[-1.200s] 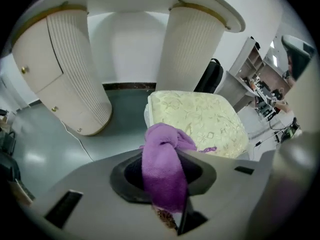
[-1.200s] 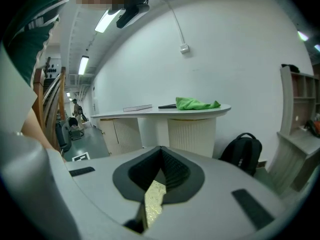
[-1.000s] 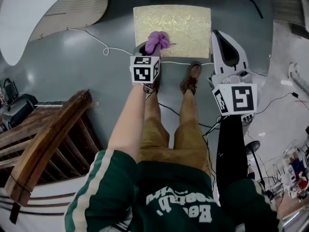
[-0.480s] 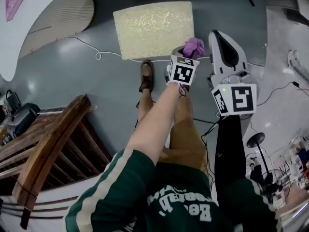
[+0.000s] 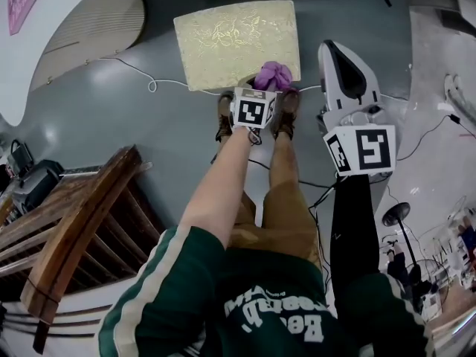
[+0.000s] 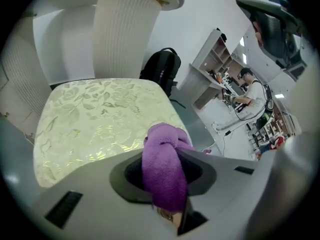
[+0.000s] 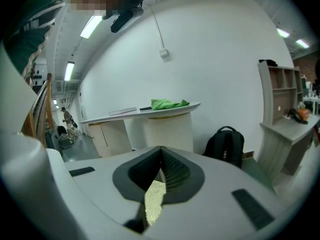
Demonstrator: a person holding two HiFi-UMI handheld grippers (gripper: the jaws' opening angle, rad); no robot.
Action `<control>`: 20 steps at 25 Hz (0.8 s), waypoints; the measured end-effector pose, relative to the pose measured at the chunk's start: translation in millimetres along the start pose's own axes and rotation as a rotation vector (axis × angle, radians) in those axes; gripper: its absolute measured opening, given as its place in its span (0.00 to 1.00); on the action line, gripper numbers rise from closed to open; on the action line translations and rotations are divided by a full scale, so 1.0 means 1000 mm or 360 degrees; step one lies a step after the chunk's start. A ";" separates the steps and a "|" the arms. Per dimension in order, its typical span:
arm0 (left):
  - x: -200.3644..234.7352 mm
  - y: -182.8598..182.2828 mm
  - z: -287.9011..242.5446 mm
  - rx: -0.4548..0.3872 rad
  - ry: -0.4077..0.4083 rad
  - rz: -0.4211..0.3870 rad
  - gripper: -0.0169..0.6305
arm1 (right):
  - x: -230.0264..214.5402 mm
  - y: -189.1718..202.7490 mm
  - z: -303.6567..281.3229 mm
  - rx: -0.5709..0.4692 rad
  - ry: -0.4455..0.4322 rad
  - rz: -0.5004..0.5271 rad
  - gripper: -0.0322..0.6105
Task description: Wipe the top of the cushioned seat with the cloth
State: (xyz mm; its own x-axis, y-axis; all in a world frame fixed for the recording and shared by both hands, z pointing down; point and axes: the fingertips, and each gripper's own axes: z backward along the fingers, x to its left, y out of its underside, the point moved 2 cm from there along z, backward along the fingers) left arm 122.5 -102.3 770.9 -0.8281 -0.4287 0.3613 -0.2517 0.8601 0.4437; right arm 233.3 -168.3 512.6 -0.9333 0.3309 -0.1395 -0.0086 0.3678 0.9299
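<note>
Item 1: pale gold, leaf-patterned rectangular cushioned seat point(image 5: 223, 39).
Item 2: my left gripper point(image 5: 262, 91), jaws pinching a bunched purple fleece cloth point(image 6: 161, 149) at the seat's near right corner.
Item 3: my right gripper point(image 7: 159, 176), jaws pressed together, empty, beside the seat's right edge.
Step, as I judge it: wiping. Next, I must press the cloth down and sweep leftward across the top.

the purple fleece cloth point(image 5: 274, 75) sits at the near right corner of the pale gold floral rectangular cushioned seat point(image 5: 236, 43), between the left gripper's point(image 5: 268, 86) jaws. the right gripper point(image 5: 343, 65) hangs right of the seat. a white ribbed column point(image 6: 125, 29) stands behind the seat, with a black backpack point(image 6: 162, 69) to its right.
</note>
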 end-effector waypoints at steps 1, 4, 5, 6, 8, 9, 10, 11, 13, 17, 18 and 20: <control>0.012 0.003 0.006 -0.0003 -0.0026 0.0012 0.22 | 0.005 -0.002 -0.004 -0.0004 -0.0014 0.0011 0.06; 0.050 0.011 0.027 -0.0018 -0.0104 0.0034 0.22 | 0.021 -0.007 -0.014 -0.0009 -0.0049 0.0030 0.06; 0.064 0.015 0.035 -0.0021 -0.0132 0.0044 0.22 | 0.027 -0.008 -0.017 -0.0009 -0.0059 0.0034 0.06; 0.078 0.020 0.042 -0.0022 -0.0160 0.0054 0.22 | 0.033 -0.008 -0.020 -0.0009 -0.0070 0.0037 0.06; 0.104 0.029 0.058 -0.0023 -0.0213 0.0072 0.22 | 0.048 -0.009 -0.026 -0.0005 -0.0096 0.0050 0.06; 0.116 0.033 0.065 -0.0023 -0.0237 0.0082 0.22 | 0.055 -0.010 -0.029 -0.0004 -0.0108 0.0061 0.06; 0.128 0.037 0.073 -0.0023 -0.0260 0.0094 0.22 | 0.062 -0.011 -0.032 -0.0004 -0.0117 0.0072 0.06; 0.140 0.041 0.080 -0.0024 -0.0283 0.0110 0.22 | 0.069 -0.012 -0.035 -0.0005 -0.0124 0.0082 0.06; 0.163 0.049 0.091 -0.0026 -0.0335 0.0156 0.22 | 0.082 -0.014 -0.041 -0.0005 -0.0144 0.0095 0.06; 0.216 0.075 0.114 0.0033 -0.0563 0.0257 0.22 | 0.105 -0.016 -0.052 0.0006 -0.0201 0.0127 0.06; 0.227 0.082 0.118 0.0059 -0.0601 0.0273 0.22 | 0.110 -0.016 -0.054 0.0008 -0.0214 0.0133 0.06; 0.238 0.088 0.124 0.0075 -0.0614 0.0256 0.22 | 0.118 -0.016 -0.058 0.0014 -0.0235 0.0146 0.06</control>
State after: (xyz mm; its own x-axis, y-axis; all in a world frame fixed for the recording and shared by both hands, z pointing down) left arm -158.7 -94.7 794.3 -0.9833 -0.1609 0.0854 -0.1193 0.9232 0.3654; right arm 102.1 -185.4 501.2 -0.8673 0.4870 -0.1034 0.0779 0.3377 0.9380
